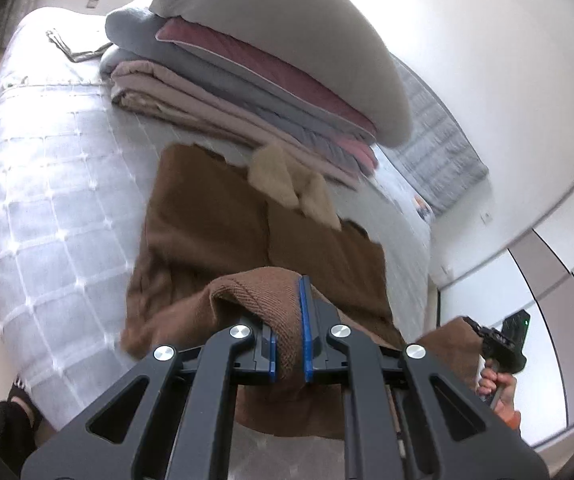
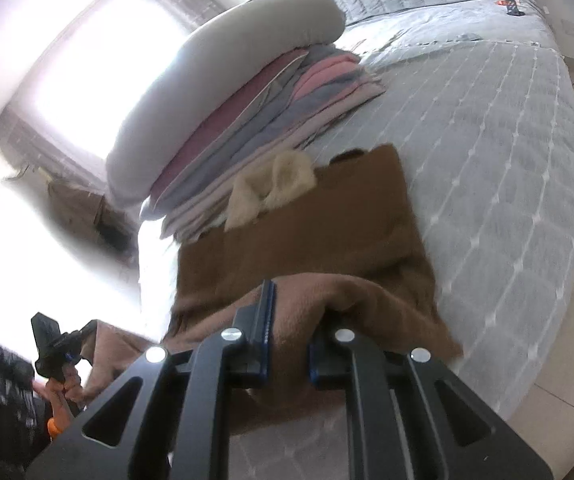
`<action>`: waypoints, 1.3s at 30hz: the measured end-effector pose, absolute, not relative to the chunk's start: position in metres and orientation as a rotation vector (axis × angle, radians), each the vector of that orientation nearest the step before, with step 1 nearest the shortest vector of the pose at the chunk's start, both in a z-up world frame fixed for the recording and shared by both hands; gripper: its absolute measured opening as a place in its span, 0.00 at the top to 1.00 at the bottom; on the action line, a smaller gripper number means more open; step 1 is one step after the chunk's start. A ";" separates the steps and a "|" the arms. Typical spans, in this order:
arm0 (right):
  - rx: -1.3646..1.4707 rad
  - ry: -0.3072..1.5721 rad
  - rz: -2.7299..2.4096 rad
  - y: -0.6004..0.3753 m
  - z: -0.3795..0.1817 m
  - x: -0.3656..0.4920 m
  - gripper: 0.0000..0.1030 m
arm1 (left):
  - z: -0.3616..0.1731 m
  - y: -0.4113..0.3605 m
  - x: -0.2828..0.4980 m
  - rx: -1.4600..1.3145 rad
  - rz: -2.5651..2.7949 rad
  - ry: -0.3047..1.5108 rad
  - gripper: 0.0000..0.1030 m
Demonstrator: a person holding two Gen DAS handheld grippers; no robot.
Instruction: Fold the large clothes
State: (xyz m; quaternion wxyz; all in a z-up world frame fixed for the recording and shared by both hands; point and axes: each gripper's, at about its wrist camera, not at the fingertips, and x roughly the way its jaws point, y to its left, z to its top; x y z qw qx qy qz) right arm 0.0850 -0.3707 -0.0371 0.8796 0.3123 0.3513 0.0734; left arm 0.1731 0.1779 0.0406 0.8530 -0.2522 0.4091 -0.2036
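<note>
The brown ribbed knit garment lies spread on the grey quilted bed cover, its near hem lifted off the bed. At its far end, toward 12 o'clock, a pale beige furry collar piece rests on the brown cloth, touching the foot of a stack of folded pink, grey and maroon bedding topped by a long grey pillow.

The left gripper has its jaws clenched on a bunched fold of the near hem; the knit bulges up between the blue pads. The right gripper likewise has its jaws clamped on the hem at the other near corner, with cloth draped over one side. In the left wrist view the right gripper and the hand holding it show at 4 o'clock; in the right wrist view the left one shows at 8 o'clock.

The knit looks thick, soft and limp, with some weight: it sags between the two grips and would likely stretch rather than hold a line. It is not slippery or fragile. The two hem corners seem the sound places to hold, kept level and taut, so the near edge can be carried toward 12 o'clock and laid over the far half. The loose collar piece may shift or get trapped under the fold.
</note>
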 end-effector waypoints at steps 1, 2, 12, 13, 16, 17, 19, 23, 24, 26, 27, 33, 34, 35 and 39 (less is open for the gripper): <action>0.655 0.730 0.143 -0.375 -0.037 0.095 0.86 | 0.039 0.178 0.185 -0.535 -0.414 0.860 0.92; 0.659 0.729 0.132 -0.378 -0.039 0.104 0.86 | 0.037 0.178 0.195 -0.535 -0.402 0.860 0.92; 0.693 0.733 0.018 -0.411 -0.078 0.207 0.86 | -0.005 0.167 0.310 -0.482 -0.248 0.874 0.91; 0.686 0.745 0.008 -0.410 -0.084 0.219 0.86 | -0.013 0.163 0.321 -0.467 -0.240 0.880 0.91; 0.599 0.801 -0.027 -0.396 -0.103 0.249 0.86 | -0.038 0.149 0.345 -0.395 -0.196 0.930 0.91; 0.566 0.810 -0.040 -0.391 -0.108 0.255 0.86 | -0.044 0.144 0.351 -0.369 -0.184 0.937 0.91; 0.496 0.818 -0.072 -0.385 -0.116 0.271 0.86 | -0.051 0.135 0.363 -0.306 -0.157 0.919 0.91; 0.478 0.769 -0.065 -0.390 -0.119 0.286 0.86 | -0.050 0.136 0.376 -0.309 -0.178 0.832 0.91; 0.490 0.744 -0.056 -0.393 -0.118 0.290 0.86 | -0.049 0.136 0.377 -0.307 -0.183 0.811 0.91; 0.488 0.707 -0.041 -0.395 -0.112 0.297 0.86 | -0.046 0.135 0.381 -0.283 -0.182 0.770 0.91; 0.484 0.694 -0.040 -0.395 -0.109 0.301 0.86 | -0.044 0.135 0.384 -0.277 -0.182 0.749 0.91; 0.448 0.753 -0.087 -0.393 -0.119 0.338 0.85 | -0.061 0.131 0.415 -0.238 -0.140 0.808 0.89; 0.433 0.783 -0.107 -0.391 -0.125 0.343 0.84 | -0.066 0.129 0.418 -0.226 -0.132 0.827 0.89; 0.421 0.800 -0.122 -0.390 -0.130 0.346 0.84 | -0.073 0.128 0.422 -0.209 -0.120 0.853 0.89; 0.425 0.841 -0.125 -0.393 -0.142 0.349 0.80 | -0.081 0.128 0.422 -0.192 -0.138 0.904 0.86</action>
